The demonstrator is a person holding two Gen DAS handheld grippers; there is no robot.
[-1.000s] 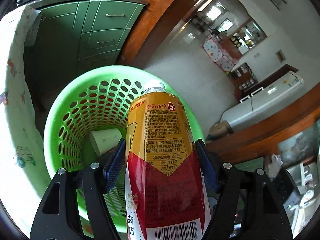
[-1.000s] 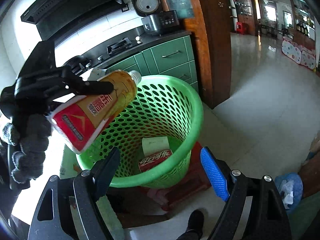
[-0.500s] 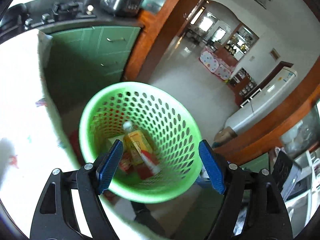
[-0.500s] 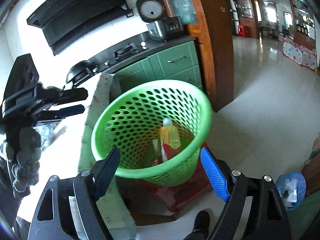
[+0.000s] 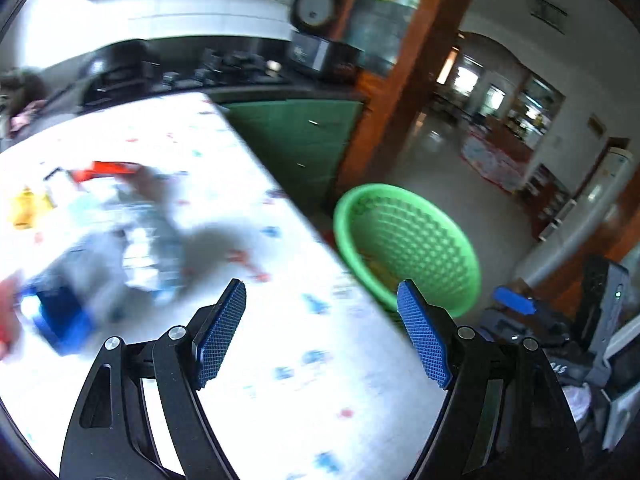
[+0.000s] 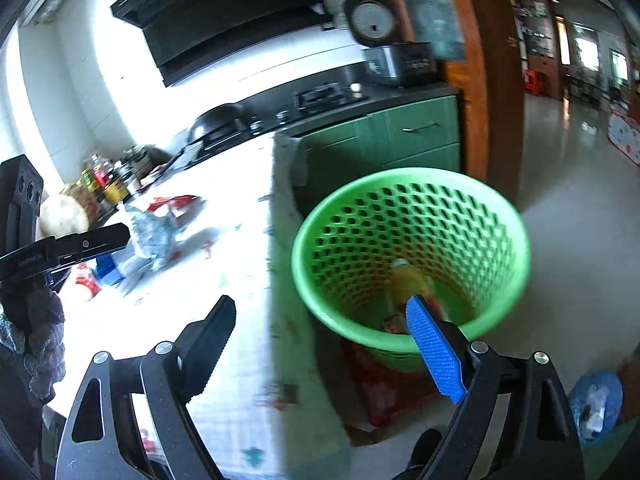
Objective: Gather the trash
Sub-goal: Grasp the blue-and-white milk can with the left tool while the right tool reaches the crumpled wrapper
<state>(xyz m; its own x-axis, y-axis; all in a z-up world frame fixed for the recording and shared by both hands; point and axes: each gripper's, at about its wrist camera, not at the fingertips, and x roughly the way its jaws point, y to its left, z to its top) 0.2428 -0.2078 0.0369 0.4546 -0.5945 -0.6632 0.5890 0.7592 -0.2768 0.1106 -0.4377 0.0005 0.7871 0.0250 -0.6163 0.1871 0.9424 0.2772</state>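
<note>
The drink bottle [image 6: 408, 280], clamped in the left gripper [image 5: 322, 334] 1 second ago, now lies in the green basket [image 6: 412, 248] beyond the right gripper [image 6: 320, 344]. Both grippers' jaws have just widened, empty. Blurred trash [image 5: 132, 224] waits on the table [image 5: 280, 380] ahead, unidentifiable.

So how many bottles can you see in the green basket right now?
1 clearly: a yellow bottle leaning upright inside the green basket, near its floor. Red scraps lie beside it, and the basket wall and the right gripper may hide more.
</note>
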